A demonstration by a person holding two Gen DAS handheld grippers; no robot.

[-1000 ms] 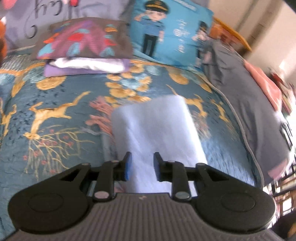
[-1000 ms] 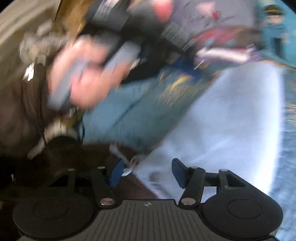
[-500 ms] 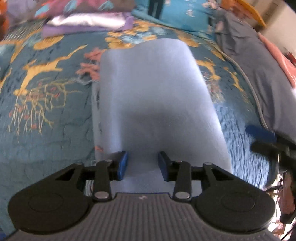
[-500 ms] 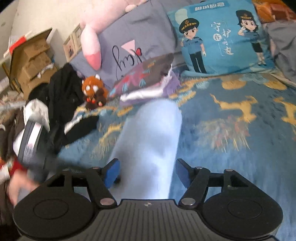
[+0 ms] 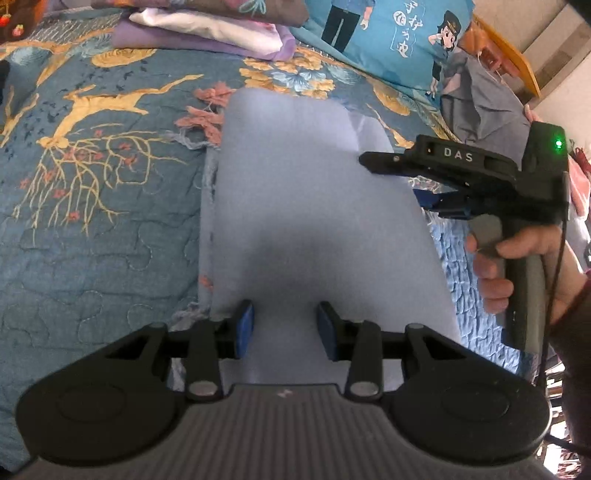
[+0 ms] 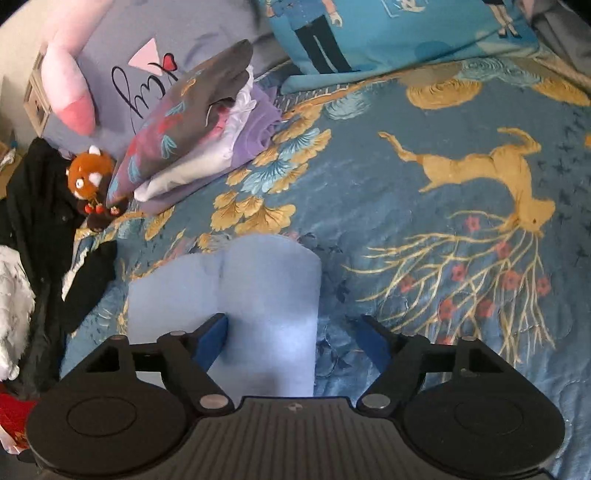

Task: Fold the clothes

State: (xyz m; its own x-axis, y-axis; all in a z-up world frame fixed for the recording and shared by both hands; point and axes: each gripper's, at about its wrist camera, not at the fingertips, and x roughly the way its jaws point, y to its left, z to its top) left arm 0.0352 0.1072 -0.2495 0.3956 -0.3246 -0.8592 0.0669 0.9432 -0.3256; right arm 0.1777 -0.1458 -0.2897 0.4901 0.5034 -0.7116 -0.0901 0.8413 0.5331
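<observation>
- Since the earlier frames, both grippers have come closer to the garment; the right one has swung from a blurred view of the bed's left side to a steady view over the cloth, and it now shows in the left wrist view, where it was absent a second ago.
- Left wrist view: the left gripper (image 5: 283, 328) hangs over the near end of the light blue folded garment (image 5: 310, 206), which lies flat as a long strip on the teal patterned bedspread (image 5: 92, 177). Its jaws stand partly apart, one blue pad on each side of the cloth's middle, with nothing pinched between them.
- Left wrist view, right side: the right gripper (image 5: 399, 177) reaches in over the right edge of the garment, held by a hand (image 5: 517, 266) around its grey handle. A green lamp glows on its body.
- Left wrist view, far side: a stack of folded clothes (image 5: 207, 29) lies at the far left, a blue cartoon pillow (image 5: 388, 33) at the far right.
- Right wrist view: the right gripper (image 6: 291, 338) has wide jaws that are opening. The left pad rests over the light blue folded garment (image 6: 258, 295); the right pad is over bare teal patterned bedspread (image 6: 443, 229). Nothing is gripped.
- Right wrist view, far left: the stack of folded clothes (image 6: 199, 147), a small red plush toy (image 6: 90, 177) and dark clothing (image 6: 40, 221) lie along the edge.
</observation>
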